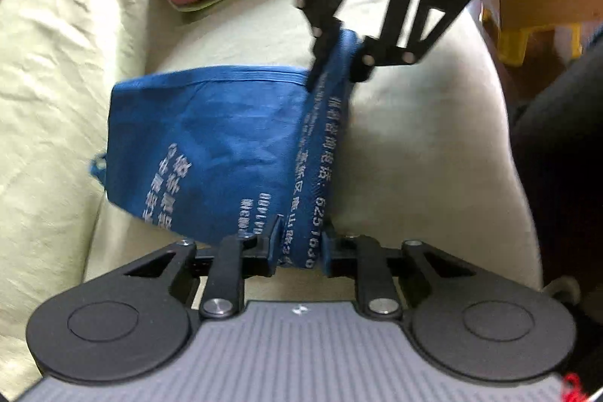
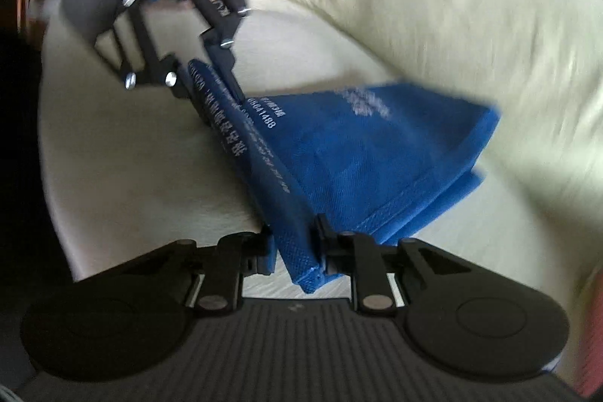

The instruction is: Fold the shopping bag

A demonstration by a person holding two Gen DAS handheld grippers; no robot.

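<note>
Both claws, left claw [image 1: 299, 247] and right claw [image 2: 296, 251], pinch the blue shopping bag [image 1: 211, 145] taut above the bed [image 1: 414, 157]; even tension should keep the fold straight.

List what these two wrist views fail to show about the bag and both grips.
- Blue bag lettering: unreadable, blurred in both views.
- Bag handles: mostly under the folded cloth; only a loop shows, left wrist view.
- Fabric inside the left gripper: covered by its fingers.
- Right gripper corner grip: layer count unclear, motion blur.
</note>
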